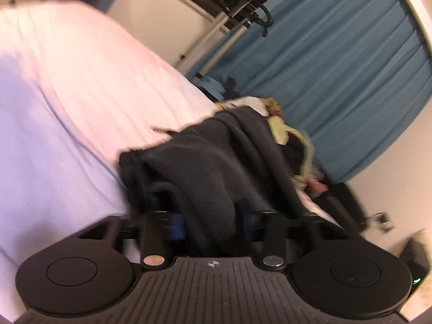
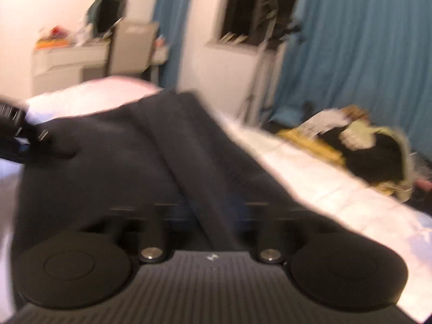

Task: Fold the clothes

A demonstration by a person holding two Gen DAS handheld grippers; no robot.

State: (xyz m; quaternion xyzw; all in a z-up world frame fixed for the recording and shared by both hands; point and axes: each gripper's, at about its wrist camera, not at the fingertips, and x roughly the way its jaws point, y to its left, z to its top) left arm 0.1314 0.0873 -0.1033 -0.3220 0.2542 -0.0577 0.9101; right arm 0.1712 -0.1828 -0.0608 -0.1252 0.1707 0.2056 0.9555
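A dark knitted garment point(image 1: 216, 148) lies on the pale bed sheet point(image 1: 81, 81). In the left wrist view it drapes over my left gripper point(image 1: 209, 213). The blue-padded fingers point(image 1: 175, 221) stand apart with a thick fold of the garment lying between them. In the blurred right wrist view the garment point(image 2: 121, 148) stretches away from my right gripper point(image 2: 213, 216). A ridge of cloth runs into the jaws and hides the fingertips, which are shut on it. The left gripper point(image 2: 24, 129) shows at the garment's far left corner.
A pile of yellow, white and black clothes point(image 2: 364, 145) sits at the bed's right edge point(image 1: 286, 132). Blue curtains point(image 1: 337, 67) hang behind it. A metal stand point(image 2: 259, 81) rises by the window, and a cluttered desk point(image 2: 70, 56) stands beyond the bed.
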